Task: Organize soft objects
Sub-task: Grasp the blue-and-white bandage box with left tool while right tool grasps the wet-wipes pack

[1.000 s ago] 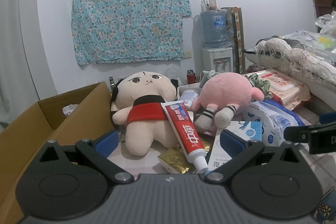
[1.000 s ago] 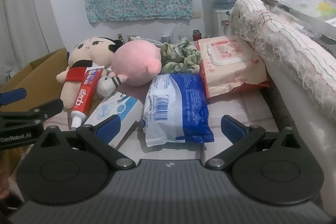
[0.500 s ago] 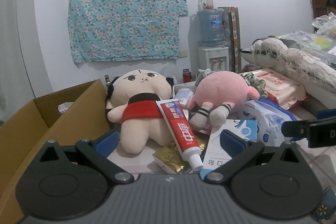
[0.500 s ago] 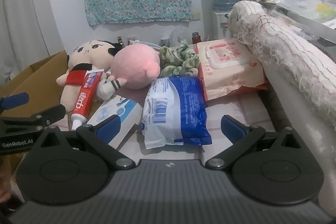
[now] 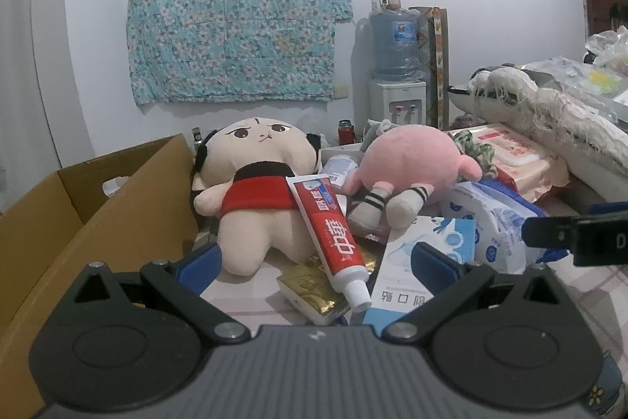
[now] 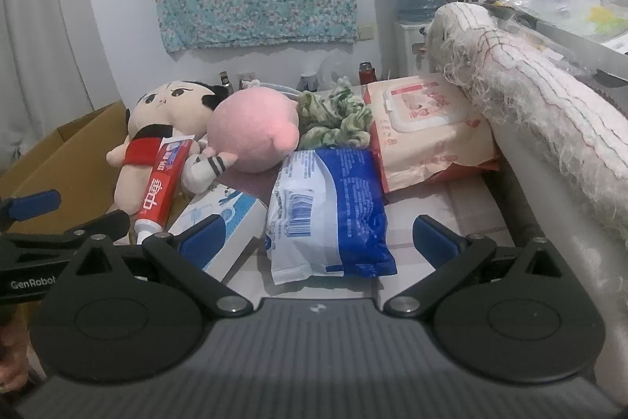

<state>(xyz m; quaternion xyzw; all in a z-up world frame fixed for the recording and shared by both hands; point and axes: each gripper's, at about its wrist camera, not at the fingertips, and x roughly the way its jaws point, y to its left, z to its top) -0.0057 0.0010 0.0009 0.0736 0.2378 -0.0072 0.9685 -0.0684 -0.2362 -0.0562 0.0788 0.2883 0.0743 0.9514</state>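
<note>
- Your left gripper: jaws spread, empty; toothpaste tube lies between them, beige doll ahead.
- Your right gripper: jaws spread, blue wipes pack between them.

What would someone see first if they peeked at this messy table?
Probably the two plush toys in the middle: a cream doll in a red top and a round pink one beside it. A red toothpaste tube leans across the doll. An open cardboard box waits at the left.
</note>
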